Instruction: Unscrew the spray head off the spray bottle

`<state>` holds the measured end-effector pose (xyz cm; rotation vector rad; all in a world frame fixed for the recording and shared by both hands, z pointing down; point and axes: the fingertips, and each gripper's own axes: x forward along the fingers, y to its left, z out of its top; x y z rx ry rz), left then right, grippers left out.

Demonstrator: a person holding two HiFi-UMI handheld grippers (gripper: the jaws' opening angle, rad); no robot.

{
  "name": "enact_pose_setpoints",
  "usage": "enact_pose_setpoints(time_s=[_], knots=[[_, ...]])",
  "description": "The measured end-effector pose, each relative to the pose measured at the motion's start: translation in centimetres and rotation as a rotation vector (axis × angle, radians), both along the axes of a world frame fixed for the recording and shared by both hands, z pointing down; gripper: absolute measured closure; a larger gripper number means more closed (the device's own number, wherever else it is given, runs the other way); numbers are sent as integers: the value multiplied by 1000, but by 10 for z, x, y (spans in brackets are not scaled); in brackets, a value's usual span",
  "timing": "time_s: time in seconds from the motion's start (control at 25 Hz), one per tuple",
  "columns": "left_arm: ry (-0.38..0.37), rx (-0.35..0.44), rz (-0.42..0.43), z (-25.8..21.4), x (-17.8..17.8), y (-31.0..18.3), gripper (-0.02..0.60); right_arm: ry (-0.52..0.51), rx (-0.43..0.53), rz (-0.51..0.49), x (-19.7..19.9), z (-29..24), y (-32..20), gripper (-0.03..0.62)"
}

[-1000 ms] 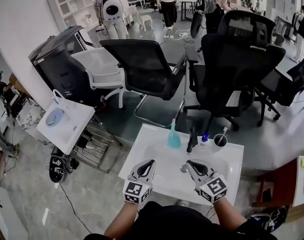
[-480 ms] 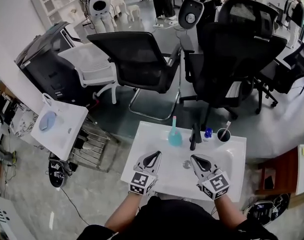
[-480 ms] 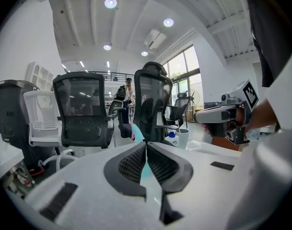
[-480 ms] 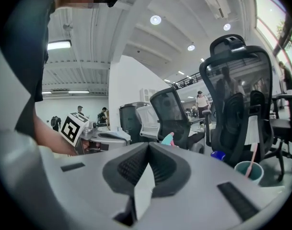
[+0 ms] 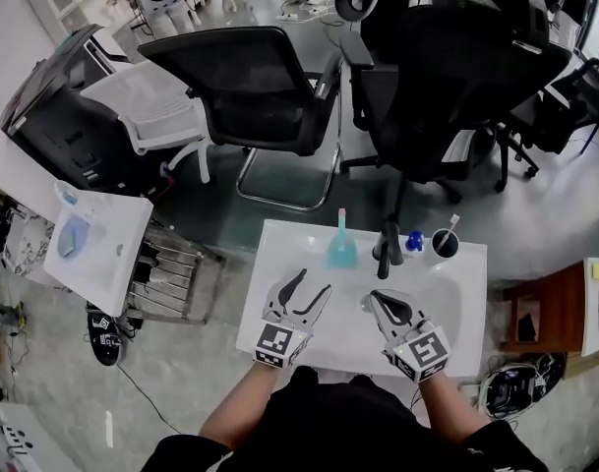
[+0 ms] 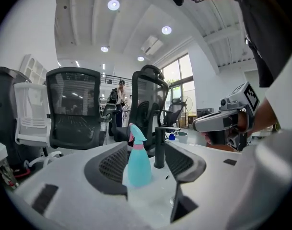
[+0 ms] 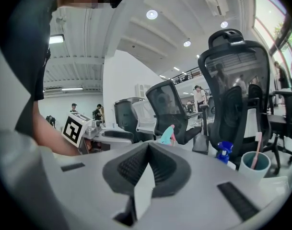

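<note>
Nothing was unscrewed yet. Left gripper (image 5: pixel 311 283), short of the tap (image 5: pixel 386 247): jaws apart, just opening, nothing between them. Right gripper (image 5: pixel 370 301), likewise short: jaws together, empty. Bottle (image 5: pixel 340 249) stood upright on the tabletop (image 5: pixel 456 313) just beside the tap, head (image 5: pixel 341 213) on.

The bottle (image 5: pixel 340 252) stands upright near the back edge of the white counter (image 5: pixel 289 264), just left of the black tap (image 5: pixel 385 247) — a teal body, wide at the base and tapering upward. Its head (image 6: pixel 135 132) sits screwed on top — teal, with a pink collar and trigger.
</note>
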<state>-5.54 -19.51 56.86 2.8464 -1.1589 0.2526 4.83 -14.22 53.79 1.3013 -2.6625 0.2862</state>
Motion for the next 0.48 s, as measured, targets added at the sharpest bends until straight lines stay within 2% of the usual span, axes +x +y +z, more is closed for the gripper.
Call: enact_pose_setpoints(time_s=[0.24, 0.32, 0.48], knots=[[-47, 18, 5, 17, 3, -12, 163, 21, 29, 57, 3, -5, -5, 588], [-43, 15, 15, 23, 6, -18, 126, 7, 42, 64, 4, -7, -5, 588], [-27, 3, 34, 39, 18, -30, 100, 4, 36, 93, 10, -2, -4, 588]])
